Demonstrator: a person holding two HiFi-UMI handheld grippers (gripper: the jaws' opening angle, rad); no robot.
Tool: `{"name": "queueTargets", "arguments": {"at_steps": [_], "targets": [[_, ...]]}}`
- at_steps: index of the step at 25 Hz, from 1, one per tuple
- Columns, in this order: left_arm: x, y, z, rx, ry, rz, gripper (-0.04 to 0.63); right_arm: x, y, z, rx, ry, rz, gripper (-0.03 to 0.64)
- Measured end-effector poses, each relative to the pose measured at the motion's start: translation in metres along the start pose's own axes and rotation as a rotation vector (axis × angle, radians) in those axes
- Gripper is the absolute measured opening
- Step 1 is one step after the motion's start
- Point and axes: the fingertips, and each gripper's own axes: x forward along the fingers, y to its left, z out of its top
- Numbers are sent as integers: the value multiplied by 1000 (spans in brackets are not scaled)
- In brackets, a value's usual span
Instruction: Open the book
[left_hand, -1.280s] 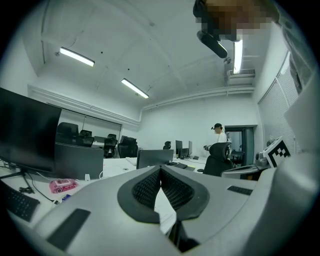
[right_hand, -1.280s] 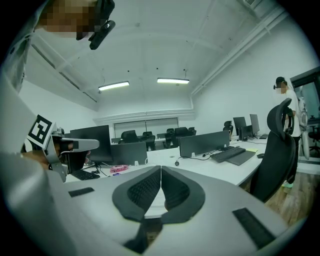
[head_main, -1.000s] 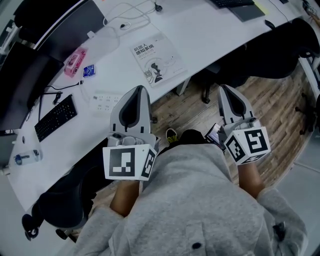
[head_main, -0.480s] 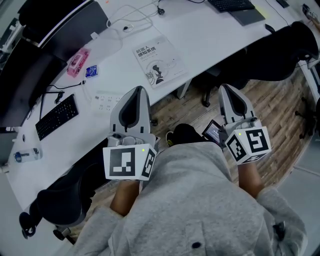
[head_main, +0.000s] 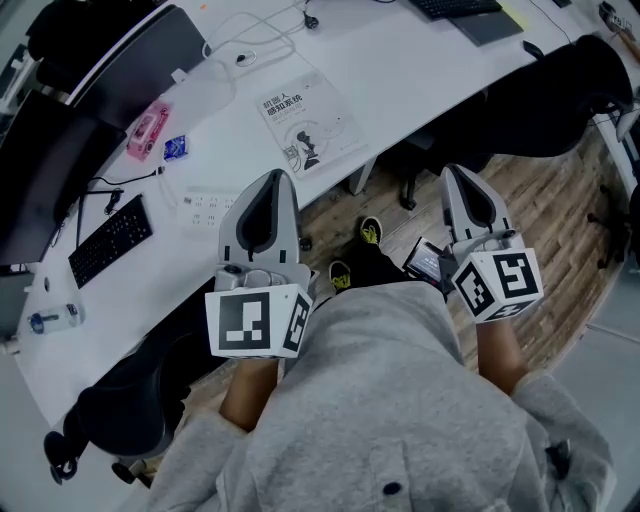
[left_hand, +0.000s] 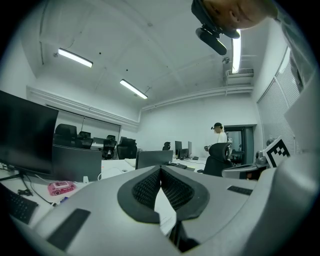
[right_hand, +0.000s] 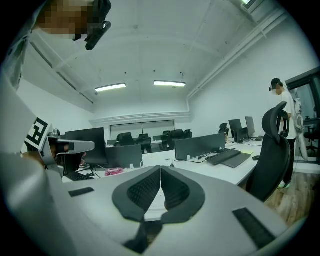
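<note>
Two grippers, left (head_main: 273, 178) and right (head_main: 456, 172), hang with jaws pressed together and empty, short of the closed book (head_main: 308, 120) lying at the worktop's (head_main: 420, 60) front edge. A power strip (head_main: 205, 208), keyboard (head_main: 110, 240) and pink item (head_main: 147, 130) sit to the book's left; a black chair (head_main: 545, 90) stands at its right. Only the gripper views show a standing person (left_hand: 220, 134) across the room.

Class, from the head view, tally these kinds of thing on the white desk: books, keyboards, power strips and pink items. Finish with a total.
book: 1
keyboards: 2
power strip: 1
pink item: 1
Total: 5
</note>
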Motion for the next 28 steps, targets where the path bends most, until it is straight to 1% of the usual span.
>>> {"name": "queueTargets", "arguments": {"at_steps": [6, 16, 28], "targets": [[9, 12, -1, -20, 18, 29, 11, 19, -5, 5, 2, 20, 13, 29], [37, 33, -8, -34, 62, 88, 11, 63, -7, 0, 16, 65, 75, 29], [67, 61, -14, -13, 98, 180, 11, 121, -10, -7, 23, 107, 191, 29]]}}
